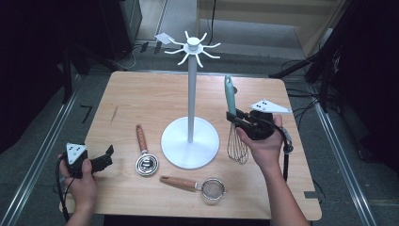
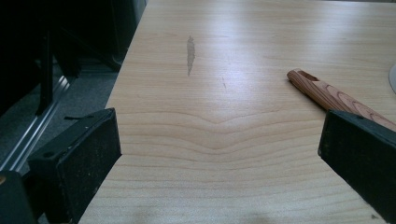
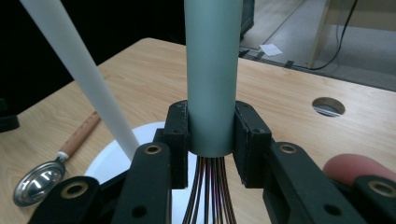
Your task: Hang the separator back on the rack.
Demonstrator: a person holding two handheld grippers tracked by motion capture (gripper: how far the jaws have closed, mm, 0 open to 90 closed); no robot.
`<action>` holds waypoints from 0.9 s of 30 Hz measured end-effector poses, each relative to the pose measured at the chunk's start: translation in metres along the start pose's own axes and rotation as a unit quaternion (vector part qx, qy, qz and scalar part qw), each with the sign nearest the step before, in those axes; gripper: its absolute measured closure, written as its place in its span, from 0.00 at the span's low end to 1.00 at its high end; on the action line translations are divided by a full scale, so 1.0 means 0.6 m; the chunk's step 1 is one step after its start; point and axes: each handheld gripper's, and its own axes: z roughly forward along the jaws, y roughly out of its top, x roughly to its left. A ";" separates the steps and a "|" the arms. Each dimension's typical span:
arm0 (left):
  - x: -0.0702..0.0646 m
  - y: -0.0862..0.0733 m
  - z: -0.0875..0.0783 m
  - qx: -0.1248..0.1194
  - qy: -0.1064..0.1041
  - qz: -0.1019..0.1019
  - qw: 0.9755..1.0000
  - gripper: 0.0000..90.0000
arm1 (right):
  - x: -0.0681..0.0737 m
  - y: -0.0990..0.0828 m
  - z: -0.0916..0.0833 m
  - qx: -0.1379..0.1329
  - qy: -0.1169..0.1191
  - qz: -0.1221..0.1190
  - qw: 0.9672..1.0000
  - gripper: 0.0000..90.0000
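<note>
Right tool (image 1: 234,118) is clamping the whisk (image 1: 234,123) at its teal handle, holding it upright beside the white stand (image 1: 190,89) above the bench (image 1: 141,94). Left tool (image 1: 107,157) is resting released. Next step, judged: lifting the handle's end toward a hook (image 1: 210,55).

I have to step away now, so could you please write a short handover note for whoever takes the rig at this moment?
Right gripper: shut on the whisk at the bottom of its teal handle, wires hanging down, right of the white stand.
Left gripper: open, holding nothing, at the table's near left edge.
Lying on the table: scoop left of the stand's base, strainer in front of it.
Done: whisk gripped. Stand's hooks bear nothing.
Left: probably hanging the whisk, then the other two.
</note>
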 end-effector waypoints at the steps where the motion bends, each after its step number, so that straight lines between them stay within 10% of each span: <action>1: -0.001 0.000 0.000 0.001 0.002 0.001 1.000 0.00 | 0.002 0.001 -0.001 -0.004 0.003 -0.003 1.000 0.79; 27: -0.001 0.000 0.000 0.003 0.002 0.004 1.000 0.00 | 0.052 0.040 -0.015 -0.077 0.050 -0.036 0.995 0.79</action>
